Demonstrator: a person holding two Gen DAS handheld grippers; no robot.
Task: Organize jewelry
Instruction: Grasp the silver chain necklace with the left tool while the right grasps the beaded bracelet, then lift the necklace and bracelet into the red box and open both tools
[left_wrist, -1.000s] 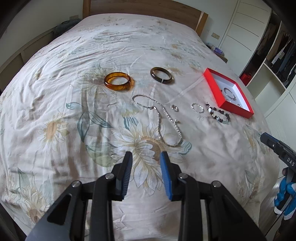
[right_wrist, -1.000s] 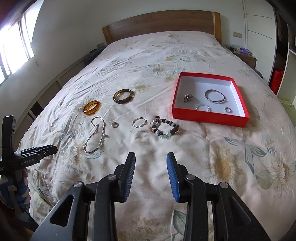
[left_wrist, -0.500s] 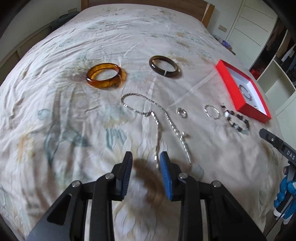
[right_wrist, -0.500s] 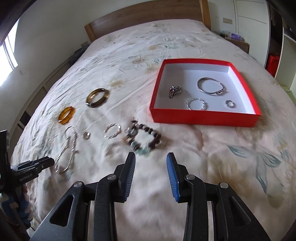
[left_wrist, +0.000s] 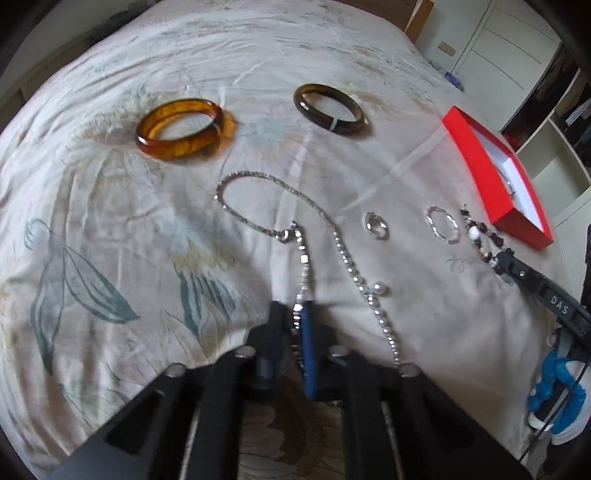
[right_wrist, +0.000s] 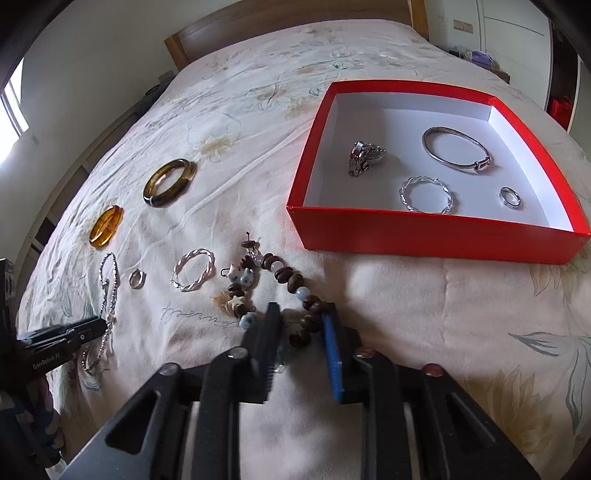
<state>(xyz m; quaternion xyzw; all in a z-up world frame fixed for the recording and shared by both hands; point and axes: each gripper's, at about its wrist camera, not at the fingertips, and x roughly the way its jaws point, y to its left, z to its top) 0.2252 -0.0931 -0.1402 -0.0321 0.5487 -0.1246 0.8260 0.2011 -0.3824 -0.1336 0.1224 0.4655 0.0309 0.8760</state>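
Wide bed (right_wrist: 406, 314) under a cream quilt printed with pale flowers and grey-green leaves, creased all over; wooden headboard (right_wrist: 280, 22) at the far end against a white wall; bright window (right_wrist: 11, 122) at the left edge of the right view; white wardrobe doors (left_wrist: 506, 33) and open shelving (left_wrist: 565, 158) off to the right.

Red box (right_wrist: 436, 240) with white lining on the quilt, open-topped; inside, a chunky silver ring (right_wrist: 364, 157), a plain silver bangle (right_wrist: 456, 149), a twisted silver ring (right_wrist: 424, 194) and a small band (right_wrist: 511, 197), all lying apart from one another.

Outside the box, laid in a loose row on the quilt: amber bangle (left_wrist: 181, 127), dark brown bangle (left_wrist: 328, 107), silver chain necklace (left_wrist: 258, 206), small silver ring (left_wrist: 376, 225), twisted silver hoop (left_wrist: 441, 223), beaded bracelet (right_wrist: 280, 288) with brown beads and pale charms just in front of the box.

Left gripper (left_wrist: 295, 325) down on the quilt, jaws just closed, pinched on a strand of the silver chain necklace.

Right gripper (right_wrist: 301, 332) low over the near arc of the beaded bracelet, jaws just closing, beads between them; pads seemingly not yet pressing, a gap visible on both sides.
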